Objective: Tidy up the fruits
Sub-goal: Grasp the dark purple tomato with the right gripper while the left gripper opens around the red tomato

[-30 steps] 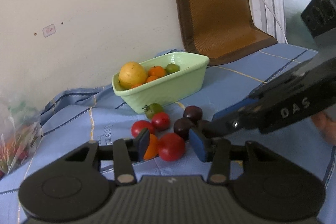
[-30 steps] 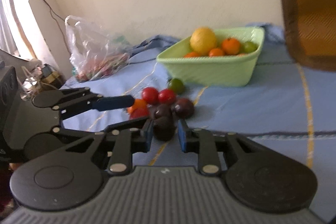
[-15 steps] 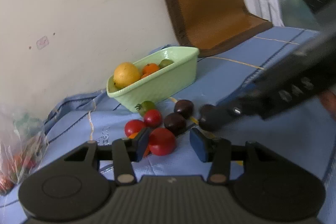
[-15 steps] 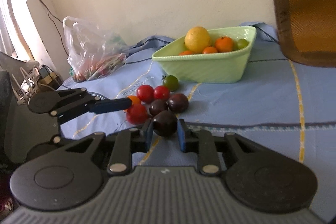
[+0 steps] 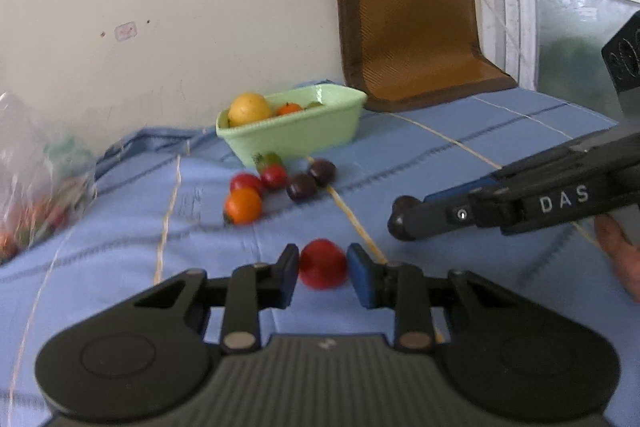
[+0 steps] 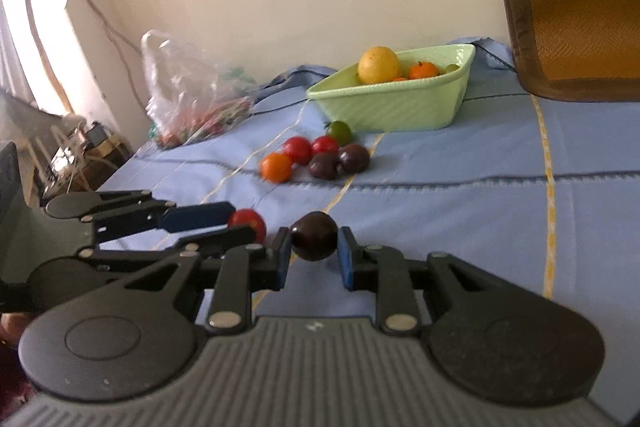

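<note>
**Red tomato and dark plum held above the blue sheet**

Red tomato [image 5: 322,264] is squeezed between the closed jaws of the left gripper [image 5: 322,273]. A dark plum [image 6: 313,235] is pinched tight in the right gripper [image 6: 312,257]. More loose fruit, with an orange tomato [image 6: 276,167] at its edge, is left on the blue bed sheet [image 6: 460,199] beside the green bowl [image 6: 394,103], where a yellow fruit [image 6: 378,64] is kept.

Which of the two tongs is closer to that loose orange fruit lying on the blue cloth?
Left. The left tongs, shut on a red tomato, sit just in front of the orange fruit. The right tongs, holding a dark plum, are farther out to its side.
</note>
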The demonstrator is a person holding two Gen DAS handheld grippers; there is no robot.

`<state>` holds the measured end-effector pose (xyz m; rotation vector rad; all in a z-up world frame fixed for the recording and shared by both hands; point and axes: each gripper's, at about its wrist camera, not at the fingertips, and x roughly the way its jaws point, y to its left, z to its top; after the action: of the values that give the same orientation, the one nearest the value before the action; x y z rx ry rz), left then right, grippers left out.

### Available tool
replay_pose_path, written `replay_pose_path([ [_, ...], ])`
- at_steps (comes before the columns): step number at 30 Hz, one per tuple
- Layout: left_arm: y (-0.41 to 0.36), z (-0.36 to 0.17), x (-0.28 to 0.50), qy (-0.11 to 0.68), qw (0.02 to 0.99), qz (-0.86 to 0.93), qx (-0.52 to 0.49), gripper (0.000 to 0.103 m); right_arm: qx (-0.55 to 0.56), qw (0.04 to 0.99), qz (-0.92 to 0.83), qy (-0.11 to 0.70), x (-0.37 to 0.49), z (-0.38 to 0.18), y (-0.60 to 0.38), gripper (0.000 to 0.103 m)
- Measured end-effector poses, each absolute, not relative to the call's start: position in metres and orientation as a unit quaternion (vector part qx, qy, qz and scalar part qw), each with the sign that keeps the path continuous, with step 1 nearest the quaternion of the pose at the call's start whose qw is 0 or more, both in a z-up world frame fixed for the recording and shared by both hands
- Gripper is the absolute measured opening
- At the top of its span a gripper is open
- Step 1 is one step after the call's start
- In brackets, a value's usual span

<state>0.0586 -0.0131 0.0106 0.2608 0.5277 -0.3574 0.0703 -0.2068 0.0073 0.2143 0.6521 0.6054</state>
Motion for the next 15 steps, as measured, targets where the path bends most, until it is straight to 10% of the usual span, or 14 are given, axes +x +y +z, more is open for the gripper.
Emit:
replay_pose_path([
  [15, -0.008, 0.004, 0.023, 0.263, 0.945, -0.160, 0.107, 0.031, 0.026, 0.912, 0.279, 0.299, 0.019, 0.001, -0.192, 0.029],
])
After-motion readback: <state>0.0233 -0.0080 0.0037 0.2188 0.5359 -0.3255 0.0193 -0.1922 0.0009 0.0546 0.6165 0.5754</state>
